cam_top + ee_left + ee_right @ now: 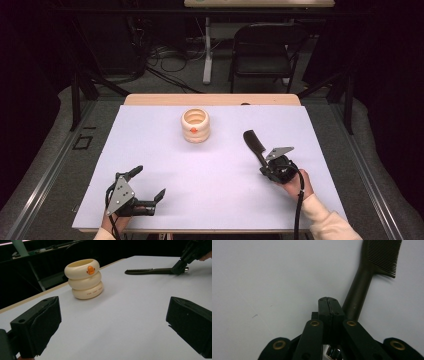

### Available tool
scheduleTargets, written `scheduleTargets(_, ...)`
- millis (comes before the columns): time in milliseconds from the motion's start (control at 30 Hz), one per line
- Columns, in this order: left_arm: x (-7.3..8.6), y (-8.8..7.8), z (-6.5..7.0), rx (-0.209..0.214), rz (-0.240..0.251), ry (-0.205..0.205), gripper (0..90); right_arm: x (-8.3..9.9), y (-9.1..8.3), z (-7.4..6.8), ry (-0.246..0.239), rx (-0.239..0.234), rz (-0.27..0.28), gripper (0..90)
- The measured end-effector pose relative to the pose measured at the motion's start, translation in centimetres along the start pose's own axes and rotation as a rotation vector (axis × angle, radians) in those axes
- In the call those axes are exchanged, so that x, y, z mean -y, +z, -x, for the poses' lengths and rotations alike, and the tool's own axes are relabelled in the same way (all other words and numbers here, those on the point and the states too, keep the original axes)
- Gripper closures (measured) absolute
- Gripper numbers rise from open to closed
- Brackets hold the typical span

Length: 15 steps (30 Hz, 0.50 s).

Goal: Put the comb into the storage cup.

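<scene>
A cream ring-stacked holder [195,126] with an orange mark stands upright at the far middle of the white mat [210,200]; it also appears in the left gripper view [85,280]. A black comb [254,142] lies flat on the mat at the right, teeth end pointing away. My right gripper [263,167] rests at the comb's handle end. Its pads meet with nothing between them, and the comb handle [359,290] runs beside and under them. My left gripper [149,181] sits at the near left with its jaws wide apart and nothing between its fingers [42,322].
The mat covers a wooden table [212,99] whose bare strip shows at the far edge. Beyond it stand a dark folding chair [265,50] and a white pole base [207,50] among floor cables. A wide stretch of mat lies between holder, comb and left gripper.
</scene>
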<state>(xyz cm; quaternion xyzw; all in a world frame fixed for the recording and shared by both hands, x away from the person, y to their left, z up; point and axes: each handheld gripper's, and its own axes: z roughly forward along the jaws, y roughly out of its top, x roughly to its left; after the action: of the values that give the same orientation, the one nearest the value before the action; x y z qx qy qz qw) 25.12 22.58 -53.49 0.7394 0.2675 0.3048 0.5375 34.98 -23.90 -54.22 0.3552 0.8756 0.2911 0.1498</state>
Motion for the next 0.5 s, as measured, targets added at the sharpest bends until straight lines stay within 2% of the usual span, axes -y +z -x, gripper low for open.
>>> scheduleTargets(500,0.00,0.00,0.00,0.000,0.000,0.001,0.1,0.45,-0.32,1.03,0.020,0.029,-0.033,90.0)
